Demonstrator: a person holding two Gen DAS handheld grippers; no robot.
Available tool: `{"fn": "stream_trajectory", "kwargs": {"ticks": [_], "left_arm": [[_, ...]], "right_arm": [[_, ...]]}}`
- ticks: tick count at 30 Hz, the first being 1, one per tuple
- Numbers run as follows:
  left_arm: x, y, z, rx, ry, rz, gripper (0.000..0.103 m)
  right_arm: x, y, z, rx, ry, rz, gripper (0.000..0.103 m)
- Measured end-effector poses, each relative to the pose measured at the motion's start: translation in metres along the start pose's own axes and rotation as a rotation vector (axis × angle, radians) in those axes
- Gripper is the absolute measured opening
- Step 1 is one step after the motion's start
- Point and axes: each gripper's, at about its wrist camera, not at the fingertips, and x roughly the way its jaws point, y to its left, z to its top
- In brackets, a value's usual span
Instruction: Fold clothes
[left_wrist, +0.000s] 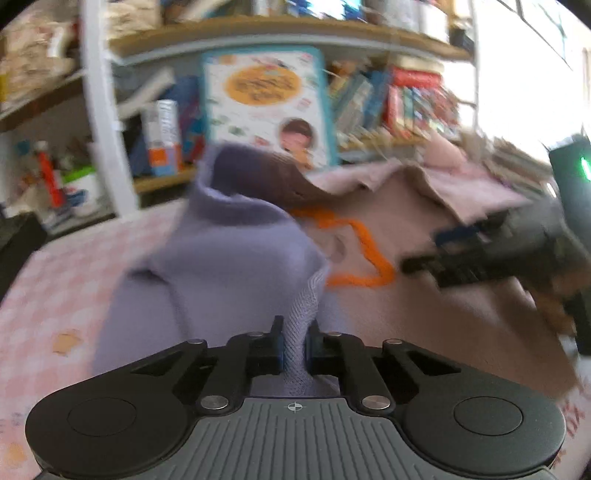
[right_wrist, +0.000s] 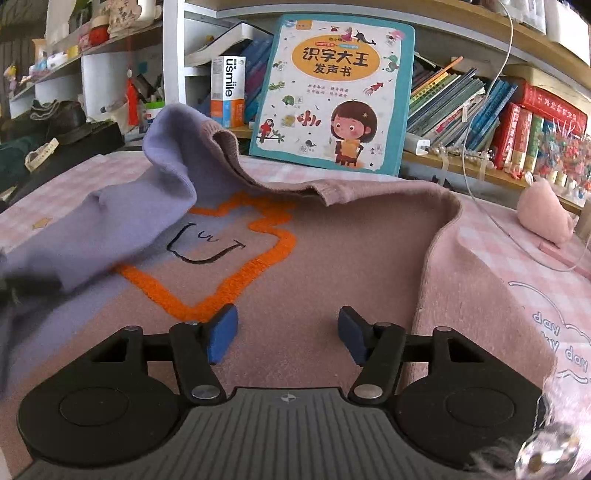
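My left gripper (left_wrist: 294, 345) is clenched on a lilac fold of the sweater (right_wrist: 314, 266), low in the frame's centre. My right gripper (right_wrist: 287, 334) is released, its pads hovering over the sweater's pink body, which lies spread on the table (right_wrist: 517, 251) below a picture book (right_wrist: 334, 92) at top centre.

Lilac-and-mauve sweater (right_wrist: 332, 236) with orange outline (right_wrist: 236, 280), pink-checked tablecloth (right_wrist: 517, 251)

Sweater (right_wrist: 332, 251) flat on table (right_wrist: 517, 258), sleeve (right_wrist: 122, 221) folded over its left, book (right_wrist: 332, 92) upright behind.
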Motion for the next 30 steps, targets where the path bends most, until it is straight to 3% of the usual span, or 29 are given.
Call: {"fn": "stream_trajectory", "kwargs": {"ticks": [4,7,9,12,19,24,28,30], "left_arm": [[-0.006,0.052,0.021,-0.011,-0.069,0.163,0.010],[0.004,0.106,0.033,-0.057,-0.111,0.365,0.009],[0.012,0.146,0.040,-0.102,-0.110,0.473,0.009],[0.029,0.188,0.042,-0.122,-0.073,0.570,0.009],[0.069,0.227,0.039,-0.098,0.021,0.644,0.010],[0.060,0.232,0.031,-0.172,0.018,0.645,0.010],[0.066,0.234,0.024,-0.097,0.065,0.716,0.025],[0.066,0.235,0.022,-0.086,0.075,0.763,0.027]], "right_arm": [[0.000,0.002,-0.001,-0.013,-0.001,-0.013,0.061],[0.001,-0.004,-0.001,0.014,0.006,0.000,0.064],[0.001,-0.005,-0.001,0.022,0.008,0.002,0.065],[0.001,-0.003,-0.001,0.014,0.007,-0.010,0.066],[0.001,-0.003,0.000,0.008,0.009,-0.020,0.070],[-0.001,-0.002,0.000,-0.002,0.004,-0.028,0.071],[-0.005,-0.004,-0.001,-0.030,-0.001,-0.055,0.069],[-0.009,-0.004,0.000,-0.061,-0.001,-0.095,0.068]]}}
